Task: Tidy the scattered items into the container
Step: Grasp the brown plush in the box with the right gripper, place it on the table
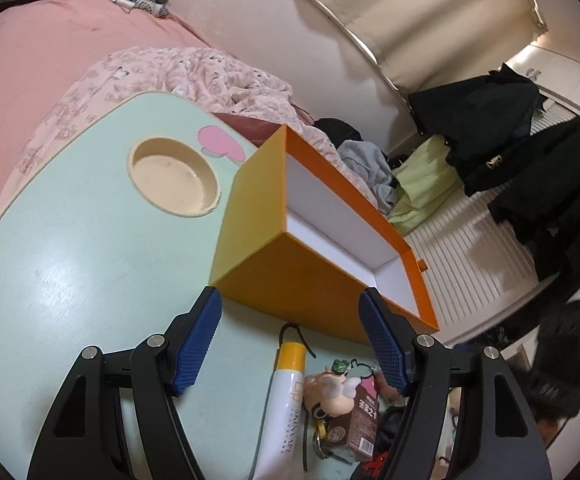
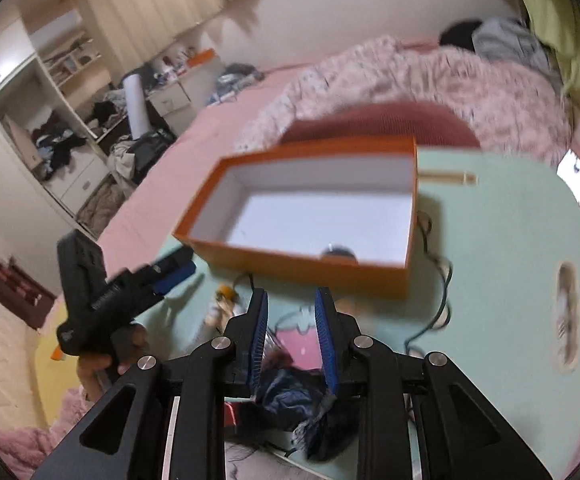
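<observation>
A pink bed (image 1: 30, 60) carries a rumpled floral quilt (image 1: 194, 76). Dark clothes (image 1: 490, 128) hang near a green pillow (image 1: 426, 184). Cluttered shelves (image 2: 62, 128) and curtains (image 2: 150, 4) line the wall.

Left gripper (image 1: 290, 332): jaws parted wide, nothing between the blue pads (image 1: 198, 344), pointed gently downward. In the right wrist view it shows from the side (image 2: 170, 274), grasped from below by a hand (image 2: 106, 360).

Right gripper (image 2: 292, 332): jaws drawn close, pads (image 2: 259, 340) clamped on a dark bundle (image 2: 294, 404) low between them; tilted steeply downward. View blurred.
</observation>
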Motion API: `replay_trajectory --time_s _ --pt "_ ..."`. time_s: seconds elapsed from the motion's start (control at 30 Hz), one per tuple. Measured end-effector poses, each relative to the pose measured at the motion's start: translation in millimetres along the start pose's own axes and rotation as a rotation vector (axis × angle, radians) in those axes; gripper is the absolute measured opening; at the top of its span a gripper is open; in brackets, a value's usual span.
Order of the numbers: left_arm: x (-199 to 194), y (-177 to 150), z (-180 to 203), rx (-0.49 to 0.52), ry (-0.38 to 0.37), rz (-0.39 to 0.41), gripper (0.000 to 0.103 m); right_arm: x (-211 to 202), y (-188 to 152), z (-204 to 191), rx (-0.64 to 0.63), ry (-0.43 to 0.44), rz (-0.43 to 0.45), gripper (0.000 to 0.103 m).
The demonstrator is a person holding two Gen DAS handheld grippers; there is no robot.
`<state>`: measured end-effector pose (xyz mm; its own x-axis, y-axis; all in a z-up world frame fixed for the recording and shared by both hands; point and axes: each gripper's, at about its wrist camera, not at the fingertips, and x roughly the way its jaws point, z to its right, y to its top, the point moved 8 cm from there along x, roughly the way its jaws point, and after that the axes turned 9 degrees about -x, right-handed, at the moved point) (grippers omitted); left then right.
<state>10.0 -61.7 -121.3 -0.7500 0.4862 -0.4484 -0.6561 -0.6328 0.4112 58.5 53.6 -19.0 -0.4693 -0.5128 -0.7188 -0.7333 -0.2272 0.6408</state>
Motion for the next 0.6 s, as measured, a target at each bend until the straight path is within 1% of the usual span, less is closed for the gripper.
replay_trajectory --time_s 0.1,0.17,0.2,0.27,0.3,0.33,0.37,0.4,0.43,0.5,0.53,0.6 --pt "1.9 -2.6 -4.2 -0.015 0.005 -0.014 0.071 10.3 -4.9 7.8 0.022 -0.012 0.010 0.024" --pt "1.9 -2.9 -4.3 -0.014 0.007 -0.015 0.071 7.6 -5.5 9.7 0.036 -0.017 0.065 0.024" --pt "1.8 -3.1 -4.0 -0.010 0.007 -0.015 0.071 3.4 -6.1 12.6 0.048 -0.017 0.113 0.026" --pt "1.5 -3.8 -4.0 -0.008 0.006 -0.015 0.071 -9.1 -5.4 13.8 0.069 -0.027 0.200 0.042" --pt "1.6 -3.7 -3.7 -0.010 0.006 -0.014 0.071 -14.9 -6.5 15.5 0.077 -0.037 0.236 0.057" --pt "1.4 -3.8 -3.7 -0.011 0.005 -0.013 0.071 -23.4 -7.8 16.6 0.089 -0.052 0.291 0.068" --pt "0.8 -3.8 -3.8 -0.011 0.004 -0.013 0.071 -32.2 -9.9 17.4 0.102 -0.068 0.350 0.073" --pt "0.2 -3.6 -3.5 -0.010 0.003 -0.011 0.071 -37.6 -12.2 18.7 0.115 -0.078 0.387 0.085" --pt "-0.8 -3.6 -2.9 -0.008 0.002 -0.007 0.071 -42.3 -16.2 19.9 0.132 -0.090 0.420 0.091" --pt "-5.7 -1.6 -0.8 0.002 0.000 0.015 0.071 -51.4 -24.8 19.6 0.146 -0.108 0.478 0.091" --pt "-10.7 0.5 1.7 0.012 0.000 0.042 0.071 -54.3 -27.4 18.8 0.145 -0.115 0.491 0.091" --pt "-26.2 7.2 13.2 0.050 -0.006 0.121 0.071 -58.7 -30.4 19.3 0.150 -0.136 0.502 0.091"
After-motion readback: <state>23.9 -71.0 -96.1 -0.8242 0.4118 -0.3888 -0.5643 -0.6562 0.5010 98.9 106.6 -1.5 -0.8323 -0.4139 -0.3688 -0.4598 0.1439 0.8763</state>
